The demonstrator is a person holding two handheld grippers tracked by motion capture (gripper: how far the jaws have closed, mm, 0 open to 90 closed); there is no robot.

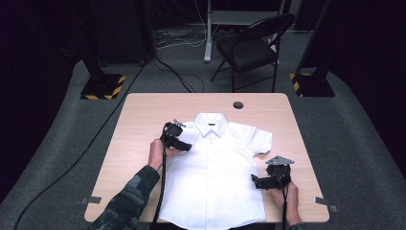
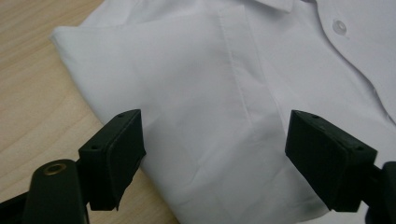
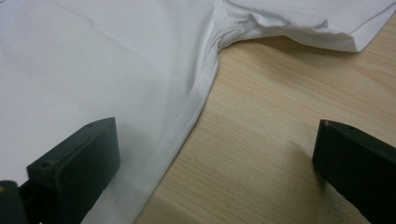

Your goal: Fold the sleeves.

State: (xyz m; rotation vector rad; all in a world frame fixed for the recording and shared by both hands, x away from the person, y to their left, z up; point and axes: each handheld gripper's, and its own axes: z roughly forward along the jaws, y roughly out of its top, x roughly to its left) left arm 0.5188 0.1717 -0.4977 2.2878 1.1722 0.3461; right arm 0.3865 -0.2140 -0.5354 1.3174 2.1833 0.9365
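Nearest, two forearms entering from the bottom edge, one hand on each of two grippers. Left gripper (image 1: 184, 146) over the shirt's folded-in left sleeve, just below the collar; jaws spread wide, released, nothing pinched, white cloth lying flat beneath and between them (image 2: 210, 154). Right gripper (image 1: 256, 181) at the shirt's right side seam, below the outspread sleeve; jaws likewise wide apart and empty, one above cloth, the other above bare wood (image 3: 210, 163). One cable trailing from each gripper; one grey three-cornered plate on top of the right one.

One white short-sleeved shirt (image 1: 215, 167), buttoned, lying flat front-up at the middle of the table, collar toward the far edge, hem at the near edge. One sleeve folded onto the chest on the left, one sleeve (image 1: 261, 141) spread out on the right. One button visible in the left gripper view (image 2: 339, 26).

One light wooden table (image 1: 139, 124) with rounded corners, one dark round grommet hole (image 1: 238, 105) near the far edge, two small grey tabs at the near corners.

Beyond, grey carpet, one black folding chair (image 1: 251, 48), two stand bases with yellow-black hazard stripes (image 1: 103, 86), one white post, loose cables on the floor, dark surroundings.
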